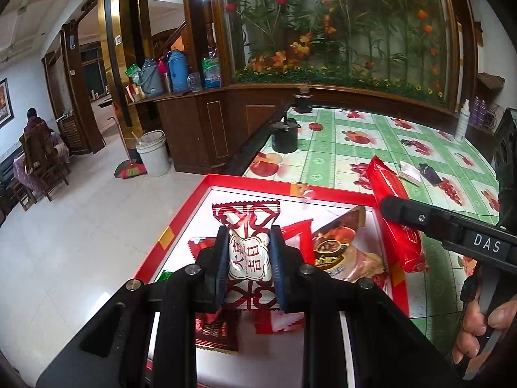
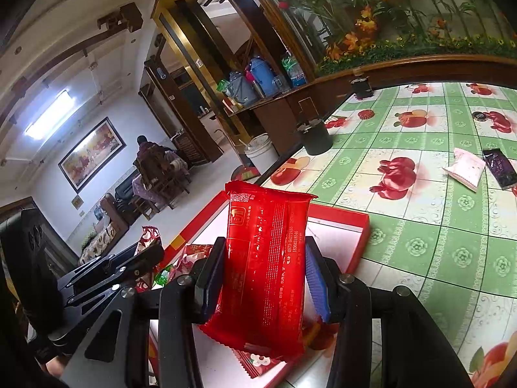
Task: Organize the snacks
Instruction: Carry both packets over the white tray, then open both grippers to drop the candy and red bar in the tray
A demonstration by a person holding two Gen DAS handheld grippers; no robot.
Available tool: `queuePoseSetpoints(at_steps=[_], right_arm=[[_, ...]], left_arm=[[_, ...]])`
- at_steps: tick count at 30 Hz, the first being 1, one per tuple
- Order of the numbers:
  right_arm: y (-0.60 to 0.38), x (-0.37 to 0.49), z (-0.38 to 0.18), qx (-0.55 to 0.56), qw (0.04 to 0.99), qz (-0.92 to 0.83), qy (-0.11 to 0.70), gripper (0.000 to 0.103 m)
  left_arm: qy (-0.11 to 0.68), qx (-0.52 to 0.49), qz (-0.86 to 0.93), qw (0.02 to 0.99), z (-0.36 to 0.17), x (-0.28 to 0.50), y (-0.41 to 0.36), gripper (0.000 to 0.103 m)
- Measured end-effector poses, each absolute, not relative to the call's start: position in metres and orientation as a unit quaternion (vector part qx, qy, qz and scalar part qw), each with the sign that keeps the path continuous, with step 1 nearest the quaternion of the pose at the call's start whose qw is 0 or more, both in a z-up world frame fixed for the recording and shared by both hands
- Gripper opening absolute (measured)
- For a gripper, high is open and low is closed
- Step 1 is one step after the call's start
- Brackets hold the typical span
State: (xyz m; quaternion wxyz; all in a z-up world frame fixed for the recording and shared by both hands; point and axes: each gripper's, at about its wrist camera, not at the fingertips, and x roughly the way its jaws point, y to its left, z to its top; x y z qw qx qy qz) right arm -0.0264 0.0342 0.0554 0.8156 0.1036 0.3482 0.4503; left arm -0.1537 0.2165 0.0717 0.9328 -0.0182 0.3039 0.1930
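My left gripper (image 1: 248, 249) is shut on a small white and red candy packet (image 1: 247, 226), held upright above the red-rimmed white tray (image 1: 258, 182). The tray holds several snacks, among them a brown packet (image 1: 347, 249) and a dark red packet (image 1: 216, 334). My right gripper (image 2: 263, 258) is shut on a long red snack packet (image 2: 265, 249), also over the tray (image 2: 336, 218). From the left wrist view that red packet (image 1: 392, 216) hangs at the tray's right rim, under the right gripper's black finger (image 1: 420, 218). The left gripper's body (image 2: 110, 266) shows at the left of the right wrist view.
The tray sits at the corner of a table with a green fruit-print cloth (image 2: 420, 226). A pink packet (image 2: 465, 168) and a dark purple packet (image 2: 499, 168) lie further back on the cloth. A black pot (image 1: 284, 135) stands near the table's left edge. A person sits far off across the room (image 1: 35, 135).
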Motion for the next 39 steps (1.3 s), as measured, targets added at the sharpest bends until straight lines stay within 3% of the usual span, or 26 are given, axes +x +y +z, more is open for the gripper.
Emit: queuePoseSetpoints(at_steps=[29, 34, 38, 39], right_arm=[[0.062, -0.033, 0.05, 0.078, 0.804, 0.472, 0.353, 0.049], [0.055, -0.032, 0.052, 0.086, 0.807, 0.468, 0.349, 0.049], [0.048, -0.031, 0.054, 0.091, 0.811, 0.466, 0.342, 0.049], [0.046, -0.03, 0.054, 0.092, 0.812, 0.465, 0.339, 0.049]], left_arm=[[0.323, -0.036, 0.232, 0.917, 0.059, -0.158, 0.248, 0.024], [0.311, -0.032, 0.243, 0.918, 0.064, -0.16, 0.246, 0.061], [0.302, -0.031, 0.241, 0.922, 0.07, -0.161, 0.243, 0.064], [0.301, -0.03, 0.241, 0.922, 0.071, -0.162, 0.242, 0.07]])
